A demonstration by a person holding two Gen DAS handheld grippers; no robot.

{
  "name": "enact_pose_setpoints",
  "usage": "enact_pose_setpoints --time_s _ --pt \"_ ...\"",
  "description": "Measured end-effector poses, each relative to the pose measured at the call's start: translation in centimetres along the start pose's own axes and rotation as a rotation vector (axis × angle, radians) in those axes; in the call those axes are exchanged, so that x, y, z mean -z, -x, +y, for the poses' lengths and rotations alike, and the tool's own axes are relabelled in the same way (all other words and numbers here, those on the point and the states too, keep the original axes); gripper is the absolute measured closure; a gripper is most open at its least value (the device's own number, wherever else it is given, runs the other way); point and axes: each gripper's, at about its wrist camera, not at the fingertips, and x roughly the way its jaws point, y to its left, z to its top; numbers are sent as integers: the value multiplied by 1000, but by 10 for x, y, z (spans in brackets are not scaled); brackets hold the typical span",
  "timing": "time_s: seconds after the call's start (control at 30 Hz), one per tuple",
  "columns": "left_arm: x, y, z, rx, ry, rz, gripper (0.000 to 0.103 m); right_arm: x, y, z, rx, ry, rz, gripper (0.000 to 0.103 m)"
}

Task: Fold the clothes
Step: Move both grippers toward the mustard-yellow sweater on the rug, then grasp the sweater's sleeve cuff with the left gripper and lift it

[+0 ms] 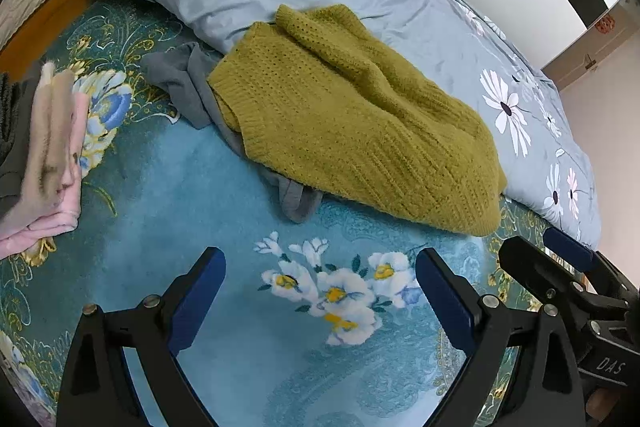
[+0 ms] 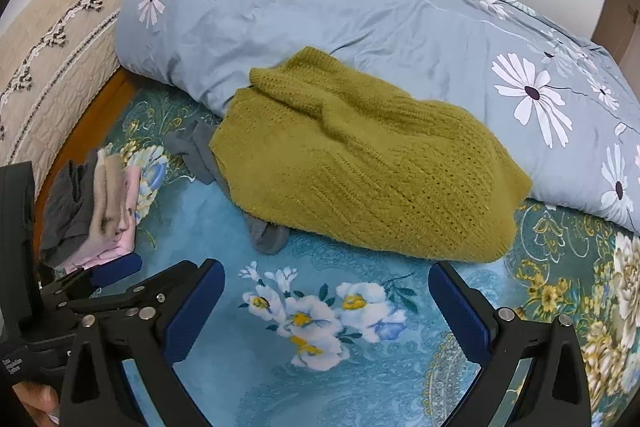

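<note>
Both the left claw and the right claw gape wide and empty above the bed, near the crumpled yellow sweater.

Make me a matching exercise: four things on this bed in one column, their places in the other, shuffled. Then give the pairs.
Things:
1. mustard knit sweater
2. grey garment
3. folded stack of clothes
4. flowered duvet

Places:
A. at the far left, near the bed's edge
B. bunched along the back of the bed
C. mostly hidden under the sweater
D. crumpled in the middle, leaning on the duvet

Pairs: 1-D, 2-C, 3-A, 4-B
</note>
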Motion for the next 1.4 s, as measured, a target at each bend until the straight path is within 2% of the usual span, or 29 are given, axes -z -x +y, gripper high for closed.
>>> enact_pose_setpoints --time_s 0.4,0.57,0.9,1.17,1.27,1.37,1.4 --pt "-16 -24 12 33 -1 30 7 -10 -24 4 -41 -9 36 0" --pt "-70 -49 39 10 3 31 5 -17 -30 -3 -43 -53 13 0" --pt "-181 -100 93 -39 13 32 5 8 -49 -52 -48 -117 96 0" --pt "-236 -165 86 -69 -129 30 8 45 -53 -73 -48 -167 153 0" --pt "-246 -186 95 -80 -115 43 8 62 -56 -80 -47 -199 181 0" --pt "-245 -189 98 -53 -109 57 9 79 -58 -85 -42 -237 205 0" --pt "-245 -190 98 -44 -107 61 17 84 -59 -87 -41 -250 218 0"
